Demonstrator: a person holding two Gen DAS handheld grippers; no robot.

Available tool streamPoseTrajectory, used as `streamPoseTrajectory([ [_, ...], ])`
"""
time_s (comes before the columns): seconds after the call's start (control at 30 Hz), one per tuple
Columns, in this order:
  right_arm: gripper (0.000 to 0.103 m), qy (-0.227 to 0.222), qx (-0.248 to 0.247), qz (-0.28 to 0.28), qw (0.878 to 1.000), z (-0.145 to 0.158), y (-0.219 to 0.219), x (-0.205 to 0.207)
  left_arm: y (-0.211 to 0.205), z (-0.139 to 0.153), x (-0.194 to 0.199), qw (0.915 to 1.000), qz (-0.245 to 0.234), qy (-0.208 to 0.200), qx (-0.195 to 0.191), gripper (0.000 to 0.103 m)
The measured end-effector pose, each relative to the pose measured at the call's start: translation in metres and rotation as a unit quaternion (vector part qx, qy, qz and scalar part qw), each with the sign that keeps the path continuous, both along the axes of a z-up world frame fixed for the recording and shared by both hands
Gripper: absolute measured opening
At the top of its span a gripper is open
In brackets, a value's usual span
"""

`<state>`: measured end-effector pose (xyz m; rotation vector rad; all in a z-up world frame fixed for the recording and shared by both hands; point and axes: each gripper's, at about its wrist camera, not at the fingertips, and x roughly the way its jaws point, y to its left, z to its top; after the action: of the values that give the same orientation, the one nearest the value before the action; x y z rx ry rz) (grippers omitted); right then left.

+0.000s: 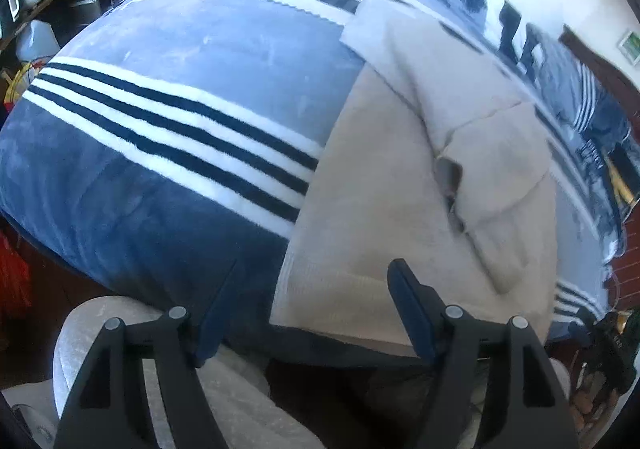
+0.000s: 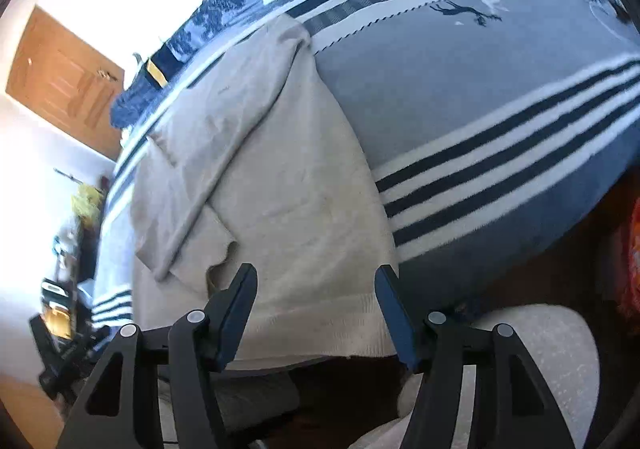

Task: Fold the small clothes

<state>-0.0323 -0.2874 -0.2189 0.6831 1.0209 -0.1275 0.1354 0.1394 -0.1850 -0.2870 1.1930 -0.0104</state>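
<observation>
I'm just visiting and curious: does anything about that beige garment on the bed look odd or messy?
Mostly tidy. The beige garment lies flat on the striped blanket, its sleeve folded across the body. The one odd spot is a small gap with a ragged edge near the folded part; whether it is a hole or just the neckline is unclear.

One beige knit garment (image 1: 400, 185); one striped blue blanket (image 1: 180, 61); two grippers, left (image 1: 316, 301) and right (image 2: 316, 301); possibly one wooden door (image 2: 68, 81).
</observation>
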Motion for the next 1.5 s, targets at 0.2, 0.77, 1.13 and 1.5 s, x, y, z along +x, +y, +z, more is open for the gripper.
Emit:
streamPoseTrajectory([
  [0.2,0.066,-0.006,0.04,-0.001,0.999,-0.008,-0.006,-0.007,-0.003,0.01,0.003,0.9997,-0.012,-0.019,-0.006,0.073],
  [0.77,0.083,-0.067,-0.002,0.132,0.989,0.064,-0.045,0.213,-0.06,0.062,0.227,0.9953,-0.07,-0.067,0.003,0.074],
  [1.13,0.082,-0.023,-0.034,0.134,0.99,0.04,-0.11,0.422,-0.092,0.014,0.425,0.9941,-0.097,-0.049,0.008,0.074],
  [1.5,0.062,0.035,-0.068,0.164,0.983,-0.036,-0.117,0.52,-0.135,-0.036,0.524,0.983,-0.162,-0.052,0.07,0.074],
])
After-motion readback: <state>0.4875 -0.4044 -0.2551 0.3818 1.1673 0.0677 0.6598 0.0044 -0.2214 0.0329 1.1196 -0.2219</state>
